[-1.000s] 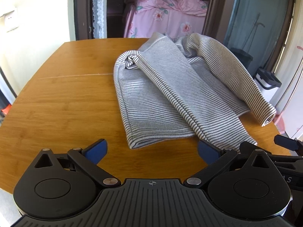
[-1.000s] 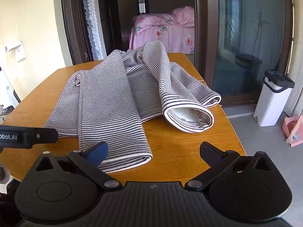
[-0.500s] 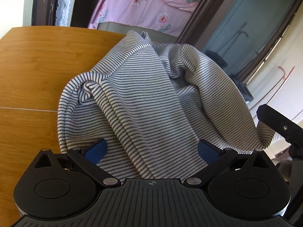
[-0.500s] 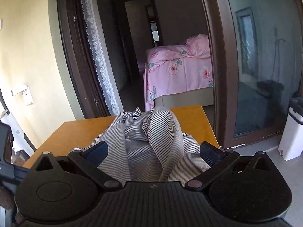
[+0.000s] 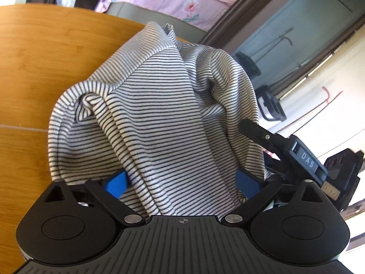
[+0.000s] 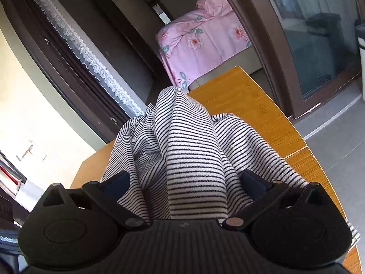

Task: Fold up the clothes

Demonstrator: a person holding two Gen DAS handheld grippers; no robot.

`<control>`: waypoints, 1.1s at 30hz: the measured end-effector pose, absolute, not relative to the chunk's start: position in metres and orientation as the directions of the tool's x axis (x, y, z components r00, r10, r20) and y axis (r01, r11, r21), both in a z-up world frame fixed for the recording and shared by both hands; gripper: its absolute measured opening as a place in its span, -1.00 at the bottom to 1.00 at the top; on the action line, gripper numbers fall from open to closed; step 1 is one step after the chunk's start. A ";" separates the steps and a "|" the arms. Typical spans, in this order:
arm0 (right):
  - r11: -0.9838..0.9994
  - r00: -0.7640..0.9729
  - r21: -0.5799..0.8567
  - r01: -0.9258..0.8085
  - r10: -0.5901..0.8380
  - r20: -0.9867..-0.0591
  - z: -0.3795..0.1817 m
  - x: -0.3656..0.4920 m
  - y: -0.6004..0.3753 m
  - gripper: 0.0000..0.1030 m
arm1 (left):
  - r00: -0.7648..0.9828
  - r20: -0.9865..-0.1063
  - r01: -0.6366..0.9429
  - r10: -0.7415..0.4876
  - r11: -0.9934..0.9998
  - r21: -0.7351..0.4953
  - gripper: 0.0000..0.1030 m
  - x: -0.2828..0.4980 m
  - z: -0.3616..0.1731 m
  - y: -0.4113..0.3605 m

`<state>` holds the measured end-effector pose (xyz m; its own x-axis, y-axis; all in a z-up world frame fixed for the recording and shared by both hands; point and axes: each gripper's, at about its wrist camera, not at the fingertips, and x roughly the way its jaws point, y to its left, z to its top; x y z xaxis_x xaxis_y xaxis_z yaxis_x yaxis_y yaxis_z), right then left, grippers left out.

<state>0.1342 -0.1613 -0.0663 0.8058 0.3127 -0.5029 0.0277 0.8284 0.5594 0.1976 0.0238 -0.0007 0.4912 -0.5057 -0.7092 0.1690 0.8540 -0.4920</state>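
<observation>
Lying bunched on the one wooden table [image 5: 34, 68], a single striped shirt [image 5: 164, 118] is seen running between the spread fingers of both grippers. The left gripper [image 5: 182, 183] and right gripper [image 6: 184, 182] are each held wide apart, cloth filling the gap. One pink bed [image 6: 200, 38] is seen far behind.

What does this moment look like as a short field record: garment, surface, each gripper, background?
garment: striped grey-and-white top, bunched, not flat
surface: wooden table
left gripper: jaws wide open, fabric lying between the blue pads
right gripper: jaws wide open, fabric running between the fingers
grasp: neither gripper is closed on the cloth
background: pink floral bedding through a doorway
</observation>
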 end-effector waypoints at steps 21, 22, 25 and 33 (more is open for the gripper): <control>0.972 0.856 -0.031 -0.234 0.190 -0.480 0.035 0.121 -0.079 1.00 | 0.754 -0.644 -0.135 -0.127 0.930 -0.342 0.58 0.176 0.070 0.249; 0.969 0.873 -0.079 -0.234 0.173 -0.456 0.046 0.123 -0.076 1.00 | 0.760 -0.634 -0.110 -0.140 0.935 -0.338 0.69 0.171 0.074 0.251; 0.963 0.846 -0.103 -0.247 0.163 -0.507 0.046 0.168 -0.075 1.00 | 0.780 -0.597 0.004 -0.185 0.957 -0.291 0.91 0.177 0.082 0.223; 0.922 0.716 -0.153 -0.355 0.163 -0.678 -0.004 0.210 -0.058 -0.57 | 0.724 -0.675 0.248 -0.144 0.967 0.060 0.61 0.249 0.033 0.092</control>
